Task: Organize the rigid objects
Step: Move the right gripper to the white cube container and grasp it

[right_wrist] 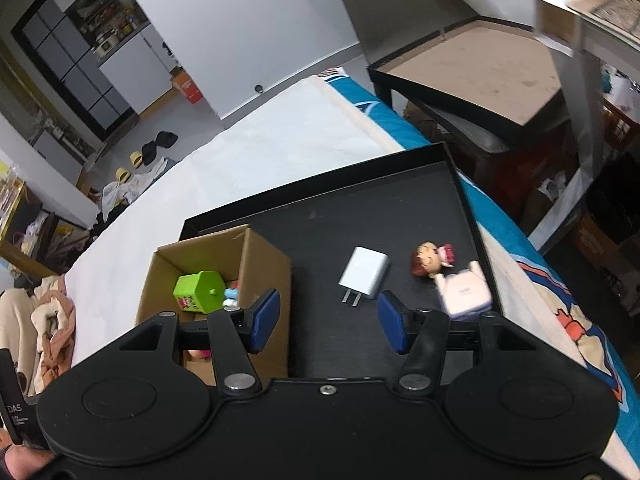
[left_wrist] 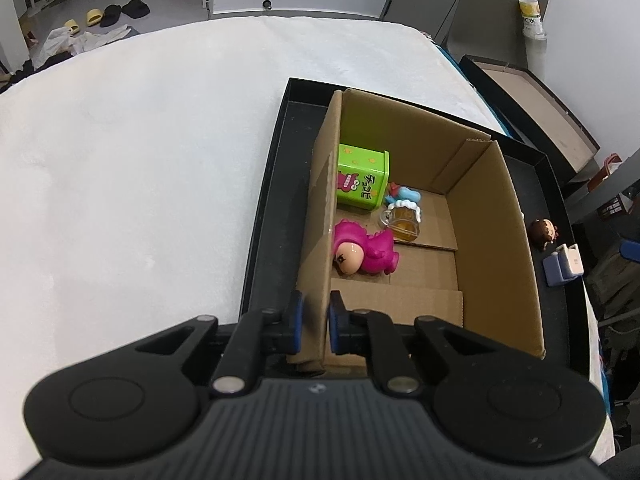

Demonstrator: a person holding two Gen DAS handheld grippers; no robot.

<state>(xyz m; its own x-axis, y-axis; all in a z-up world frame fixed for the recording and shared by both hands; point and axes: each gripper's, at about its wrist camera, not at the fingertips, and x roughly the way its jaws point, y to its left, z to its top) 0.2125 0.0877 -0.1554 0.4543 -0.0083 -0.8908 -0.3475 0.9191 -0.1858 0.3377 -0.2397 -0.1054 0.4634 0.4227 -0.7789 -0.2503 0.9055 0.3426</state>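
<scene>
The left gripper (left_wrist: 316, 320) is clenched on the near left wall of the box (left_wrist: 492, 216), one blue pad on each face of the cardboard. The right gripper (right_wrist: 328, 322) hangs released above the tray (right_wrist: 360, 216), nothing between its pads.

Only the left view looks down into the box: a green tin (left_wrist: 362, 176) far left, a pink figure (left_wrist: 366, 254) lying nearer, a glass mug (left_wrist: 402, 220) and a small blue toy (left_wrist: 404, 196) between them. The right view shows just the tin and a bit of blue.

Only the right view shows the tray floor right of the box clearly: a white charger (right_wrist: 364, 274), then a doll (right_wrist: 430, 258) touching a pale case (right_wrist: 464, 290) by the right rim.

The tray sits on a white bed (left_wrist: 140, 152). Slippers (left_wrist: 104, 16) lie on the floor beyond, and a dark table (right_wrist: 480, 76) stands to the right.
</scene>
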